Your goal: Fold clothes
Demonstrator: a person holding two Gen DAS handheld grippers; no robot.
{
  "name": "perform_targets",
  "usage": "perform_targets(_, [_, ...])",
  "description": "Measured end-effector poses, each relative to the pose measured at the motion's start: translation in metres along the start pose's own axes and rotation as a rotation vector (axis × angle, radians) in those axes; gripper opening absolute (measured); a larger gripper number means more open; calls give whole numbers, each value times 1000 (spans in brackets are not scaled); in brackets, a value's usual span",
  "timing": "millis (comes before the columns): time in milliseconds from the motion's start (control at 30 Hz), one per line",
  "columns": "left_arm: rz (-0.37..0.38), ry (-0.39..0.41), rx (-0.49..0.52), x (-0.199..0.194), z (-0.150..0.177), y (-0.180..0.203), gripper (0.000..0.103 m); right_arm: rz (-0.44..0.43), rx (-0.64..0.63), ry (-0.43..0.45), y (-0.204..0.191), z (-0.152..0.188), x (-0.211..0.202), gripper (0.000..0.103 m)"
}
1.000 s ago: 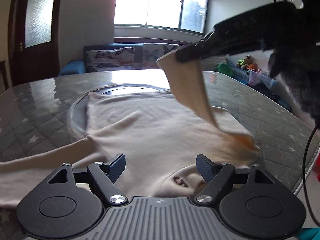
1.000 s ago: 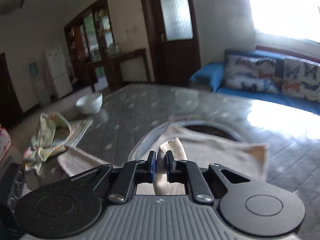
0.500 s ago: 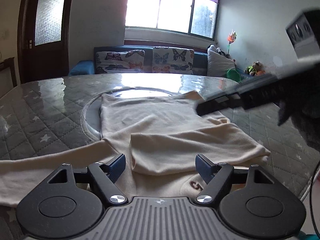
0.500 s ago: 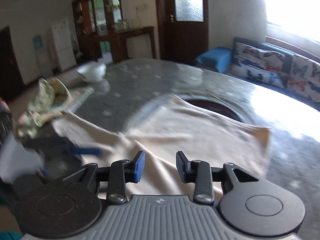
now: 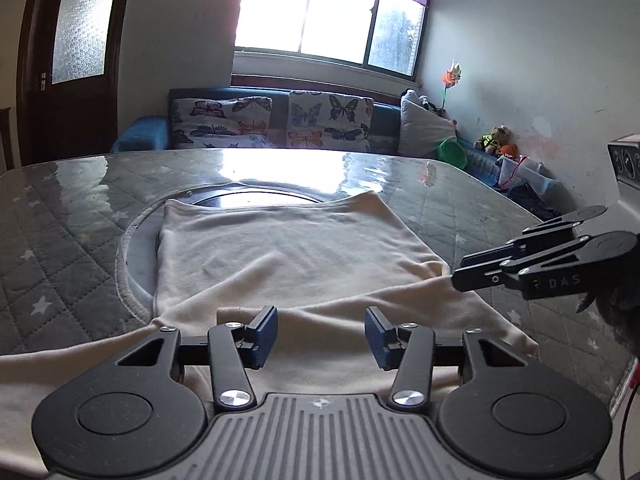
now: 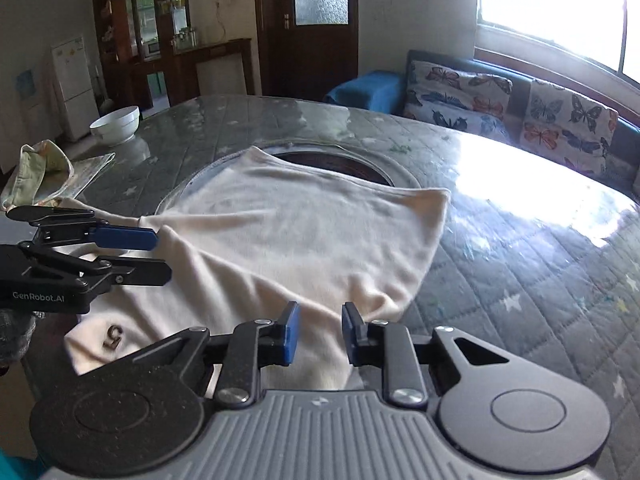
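With the right sleeve now dropped across the cream shirt [image 5: 288,256] on the bench [image 5: 72,216], our left claw [image 5: 320,332] and right claw [image 6: 318,330], both empty, are narrowing for the next fold.

The left tool [image 5: 321,335] was matte black, with two round speckled discs flanking a ribbed grey housing that bore a small cross mark. Silver screw heads sat at the base of each linkage arm, and the fingers ended in dark blue pads [image 5: 262,336]. The right tool [image 6: 318,334] was built alike (same discs, same ribbing, same blue pads [image 6: 289,334]). Seen from the side, one carried white "GenRobot.AI" lettering, the other the letters "DAS". A thin black cable hung beside the left tool, and a dark fuzzy glove or sleeve showed behind each.
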State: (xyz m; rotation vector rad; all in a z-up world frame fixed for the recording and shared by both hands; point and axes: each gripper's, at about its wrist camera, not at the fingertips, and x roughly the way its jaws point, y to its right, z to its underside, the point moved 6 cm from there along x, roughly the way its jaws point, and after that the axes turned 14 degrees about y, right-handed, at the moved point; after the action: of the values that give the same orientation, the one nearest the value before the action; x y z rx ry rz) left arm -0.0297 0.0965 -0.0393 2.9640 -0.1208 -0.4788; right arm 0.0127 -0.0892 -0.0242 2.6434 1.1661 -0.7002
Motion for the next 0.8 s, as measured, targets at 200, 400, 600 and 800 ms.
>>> perform_targets(200, [-66,-48,9,12,12,-14,50,17,-39,-18,2,12,22,18])
perform_targets(400, [-96,-32,7,1,6,-19,46,36,-57,-13,3,10,20,18])
perform_targets(600, [-80,-34,21,15,6,-10,46,25,-81,-6,-6,9,25,19])
perform_targets(800, [-105,-40,55,12,13,-15,42,34,-86,-6,-6,9,26,20])
